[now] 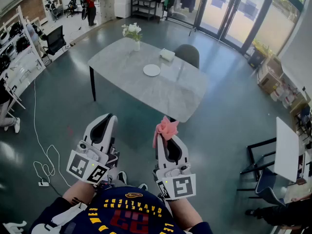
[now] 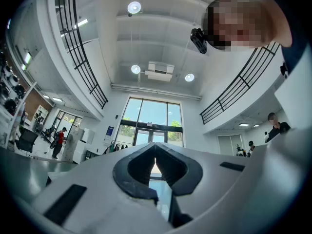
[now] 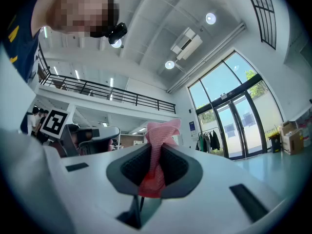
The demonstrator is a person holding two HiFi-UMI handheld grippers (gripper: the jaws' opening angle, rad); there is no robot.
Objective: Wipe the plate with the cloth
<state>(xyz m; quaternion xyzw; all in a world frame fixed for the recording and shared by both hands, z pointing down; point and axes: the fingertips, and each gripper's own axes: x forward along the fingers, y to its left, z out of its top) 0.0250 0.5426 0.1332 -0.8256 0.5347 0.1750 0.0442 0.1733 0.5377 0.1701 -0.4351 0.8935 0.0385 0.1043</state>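
A white plate (image 1: pixel 151 70) lies on the grey marble table (image 1: pixel 126 77), well ahead of both grippers. My right gripper (image 1: pixel 167 133) is shut on a pink cloth (image 1: pixel 166 128), which sticks up between its jaws; the right gripper view shows the same pink cloth (image 3: pixel 160 147) pinched there, pointing up at the ceiling. My left gripper (image 1: pixel 109 118) is shut with nothing in it, and the left gripper (image 2: pixel 155 152) shows its jaw tips touching. Both grippers are held close to the person's body, above the floor, short of the table.
A vase of white flowers (image 1: pixel 132 33) and a white box (image 1: pixel 166 54) stand on the table's far side. A grey chair (image 1: pixel 187 54) sits behind it. A cable (image 1: pixel 41 165) trails on the floor at left. A small white table (image 1: pixel 286 147) stands at right.
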